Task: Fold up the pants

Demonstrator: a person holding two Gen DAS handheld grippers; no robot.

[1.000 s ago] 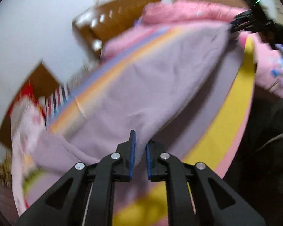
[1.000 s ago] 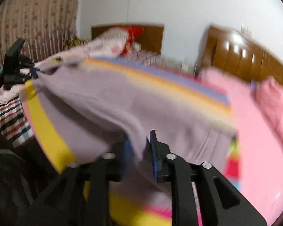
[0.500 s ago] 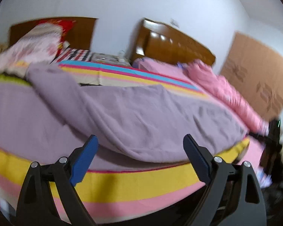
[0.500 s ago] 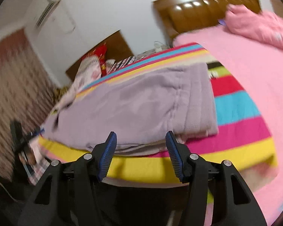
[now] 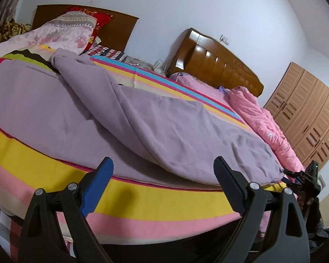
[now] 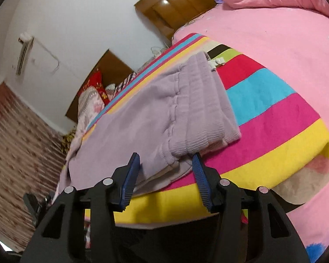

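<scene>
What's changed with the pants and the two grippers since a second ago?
Both grippers let go. A second ago each was clamped on the lilac pants, holding them up; now the pants lie folded on the striped blanket. The left gripper stands wide open with nothing between its fingers. The right gripper opened, then narrowed slightly, empty, just short of the waistband. The bedding is unchanged.

Matt fleecy pants (image 5: 164, 131), glossy wood headboard (image 5: 219, 65) — lacquered

Soft, even indoor light; bright glare on the glossy headboard (image 6: 182, 2); strong fisheye bending with dark corners; the patterned curtain (image 6: 17, 144) at the right view's left edge is motion-blurred; the left view is sharp.
</scene>
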